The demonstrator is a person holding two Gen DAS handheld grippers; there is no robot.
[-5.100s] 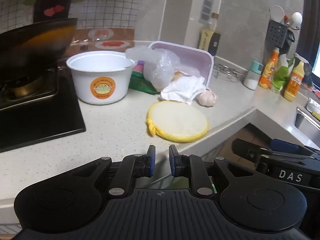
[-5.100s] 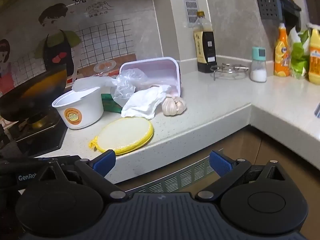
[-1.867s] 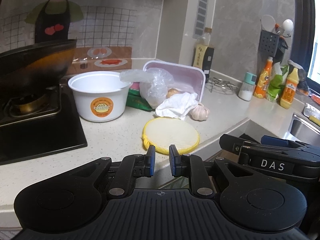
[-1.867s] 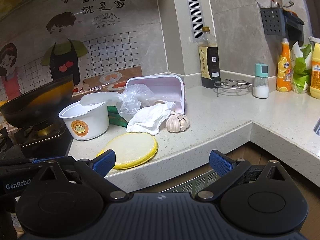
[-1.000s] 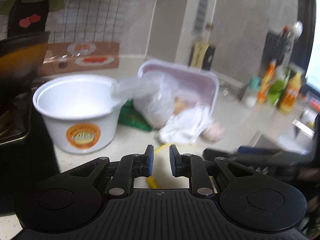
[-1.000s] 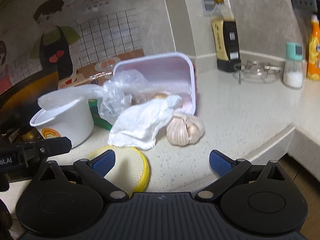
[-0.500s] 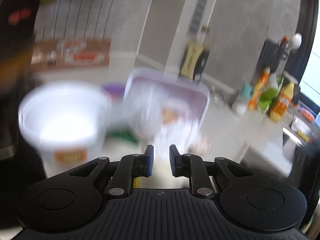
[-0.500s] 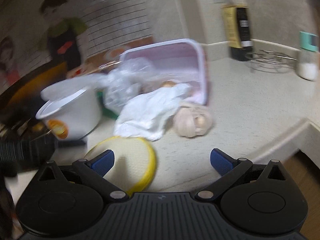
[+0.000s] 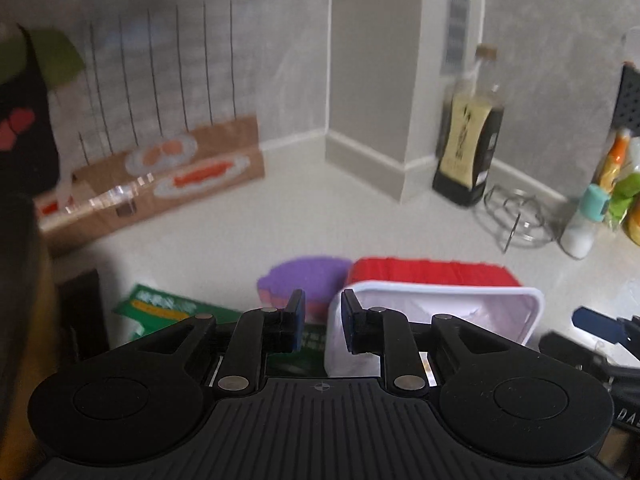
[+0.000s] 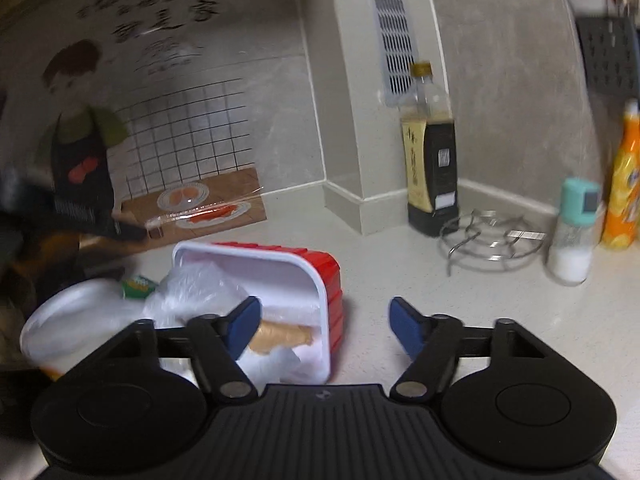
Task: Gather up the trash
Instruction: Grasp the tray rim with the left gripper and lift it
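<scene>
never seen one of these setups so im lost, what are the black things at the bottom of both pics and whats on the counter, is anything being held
The black shapes are two hand-held grippers; a person carries one in each hand. Each picture comes from a wide-angle camera on a gripper, looking along its two blue-tipped fingers.

In the left view, the left gripper has a narrow gap that is opening, with nothing between the fingers. In the right view, the right gripper is wider and closing, also empty.

Both look down at a pale kitchen counter. On it lies a red and white tray tipped on its side, with a crumpled plastic bag spilling from it, beside a white bowl. Behind stand a dark sauce bottle, a wire rack and a salt shaker.

Nothing is held.
</scene>
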